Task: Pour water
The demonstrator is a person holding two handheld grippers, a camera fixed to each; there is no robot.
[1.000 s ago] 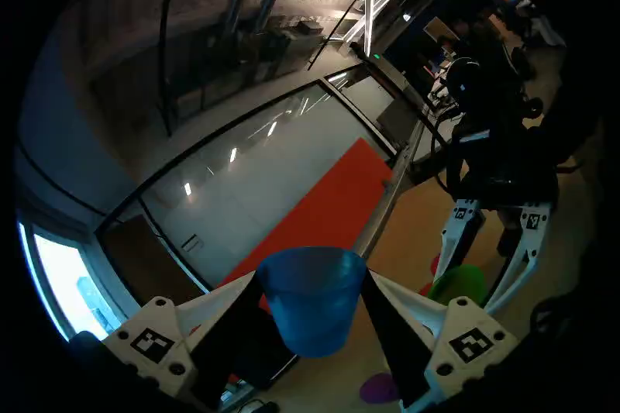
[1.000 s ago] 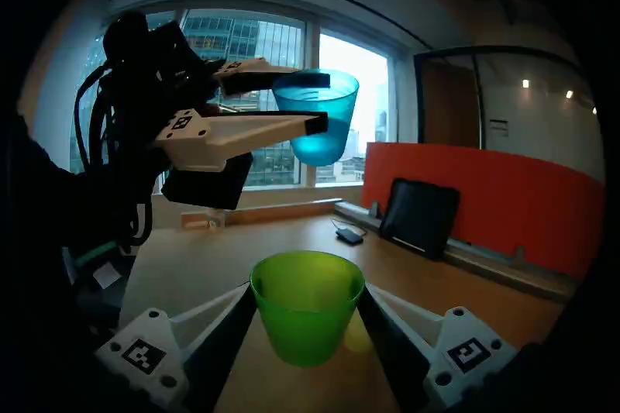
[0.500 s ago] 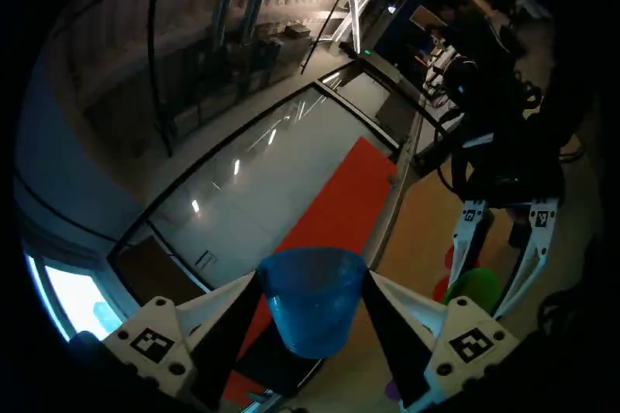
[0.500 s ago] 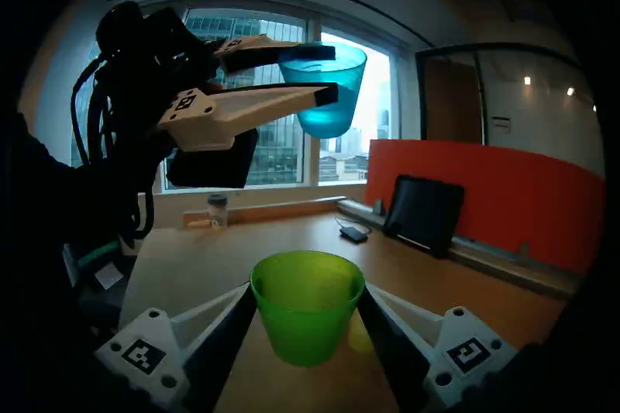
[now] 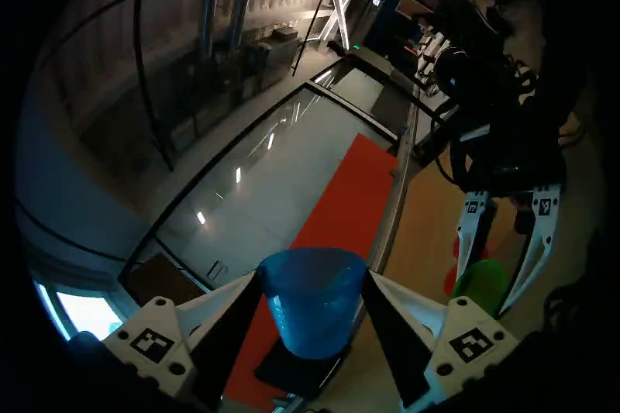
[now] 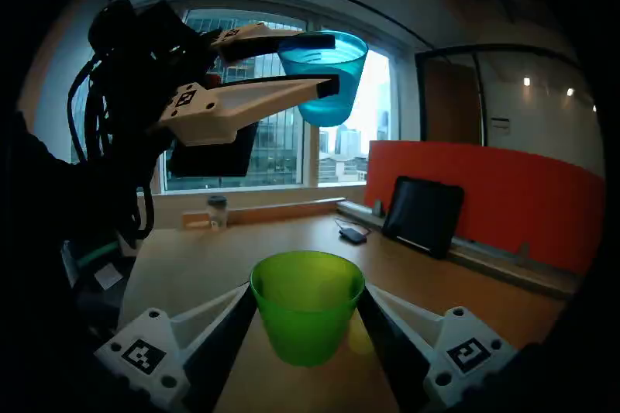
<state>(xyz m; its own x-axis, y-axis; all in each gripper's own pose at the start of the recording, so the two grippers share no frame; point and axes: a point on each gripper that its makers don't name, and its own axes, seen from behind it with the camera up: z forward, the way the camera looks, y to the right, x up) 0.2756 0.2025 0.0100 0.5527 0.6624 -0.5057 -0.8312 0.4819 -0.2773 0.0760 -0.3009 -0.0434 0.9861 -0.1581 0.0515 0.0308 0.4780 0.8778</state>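
Blue cup point(image 5: 311, 303) in left tool point(image 5: 311, 277), one green cup point(image 6: 307, 308) in right tool point(image 6: 307, 287)

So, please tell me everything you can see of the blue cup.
The blue cup is translucent plastic, open at the top and tapering toward its base. Water shows in its lower part. It looks close to upright, clamped on both sides between the fingers of the left gripper. It is held high in front of the window, well above the green cup. Nothing else touches it.
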